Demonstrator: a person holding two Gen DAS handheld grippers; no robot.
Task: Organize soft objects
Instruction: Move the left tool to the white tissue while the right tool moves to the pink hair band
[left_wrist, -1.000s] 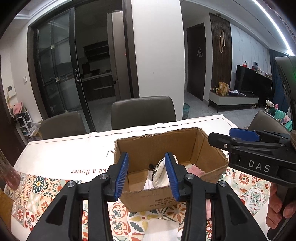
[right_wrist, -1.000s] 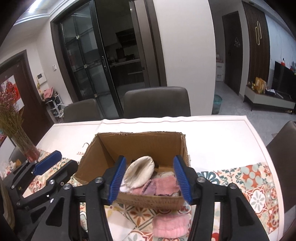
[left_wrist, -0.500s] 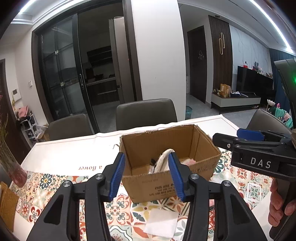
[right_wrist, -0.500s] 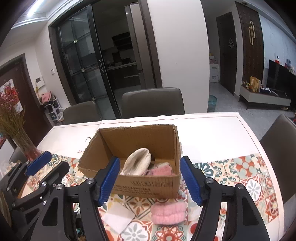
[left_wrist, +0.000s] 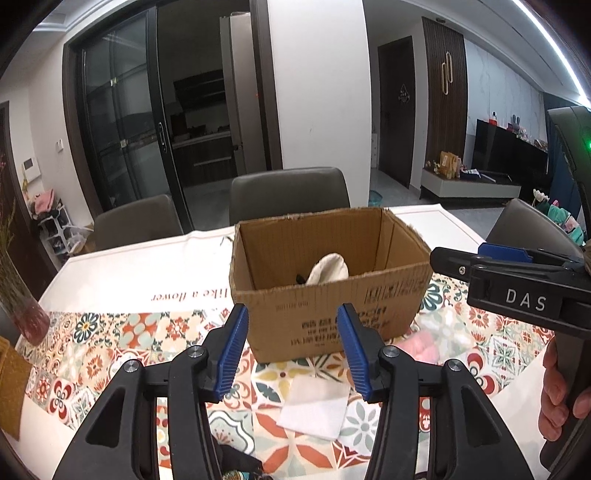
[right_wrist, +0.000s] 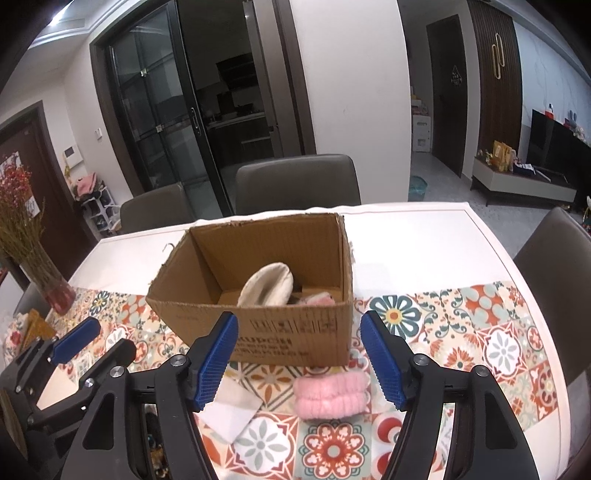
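Right wrist view: a cardboard box sits on a patterned tablecloth, holding a cream slipper and something pink. Just in front of the box lie a pink headband and a white cloth. The right gripper and the left gripper both hang spread wide and empty before the box.

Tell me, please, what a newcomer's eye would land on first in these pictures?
Probably the open cardboard box at the centre of the brightly tiled tablecloth, with a cream soft item poking up inside. Next, the pink fluffy band and white cloth lying in front of it, framed by the open right gripper.
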